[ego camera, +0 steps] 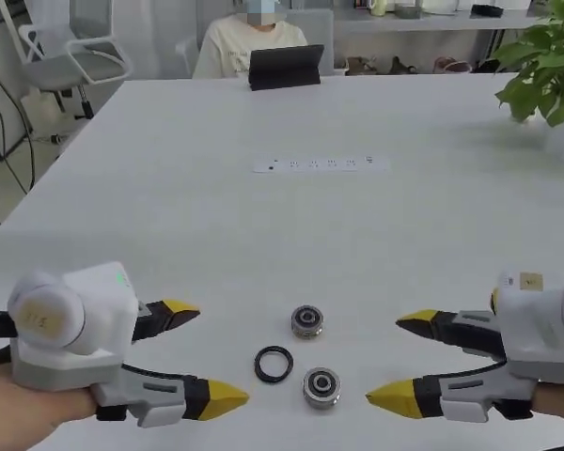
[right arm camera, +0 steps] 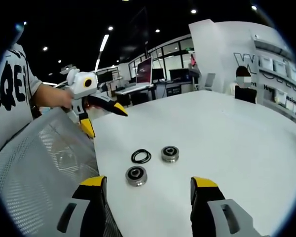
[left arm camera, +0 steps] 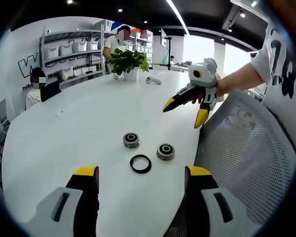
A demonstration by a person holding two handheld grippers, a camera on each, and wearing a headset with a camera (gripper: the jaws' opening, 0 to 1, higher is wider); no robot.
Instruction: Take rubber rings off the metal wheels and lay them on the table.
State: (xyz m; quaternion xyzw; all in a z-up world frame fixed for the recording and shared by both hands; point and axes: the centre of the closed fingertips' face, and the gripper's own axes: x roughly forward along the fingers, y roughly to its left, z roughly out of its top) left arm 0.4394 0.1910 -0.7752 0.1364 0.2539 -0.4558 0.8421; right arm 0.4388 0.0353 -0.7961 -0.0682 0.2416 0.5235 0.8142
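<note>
While the white left gripper with yellow-tipped black jaws (ego camera: 205, 354) hangs at the near edge of the broad white table (ego camera: 263, 225), its jaws stand wide apart and hold nothing. Facing it, the matching right gripper (ego camera: 395, 360) is spread just as wide and is also empty. Between the two lie small round metal wheels, a farther wheel (ego camera: 307, 320) and a nearer wheel (ego camera: 321, 386). A loose black rubber ring (ego camera: 274, 364) lies flat on the table just beside the nearer wheel, apart from both grippers.

Your white matte tabletop (ego camera: 357, 235) is evenly bright under round ceiling spotlights (right arm camera: 193, 11); shadows are soft, and both gripper views bend at the edges.
</note>
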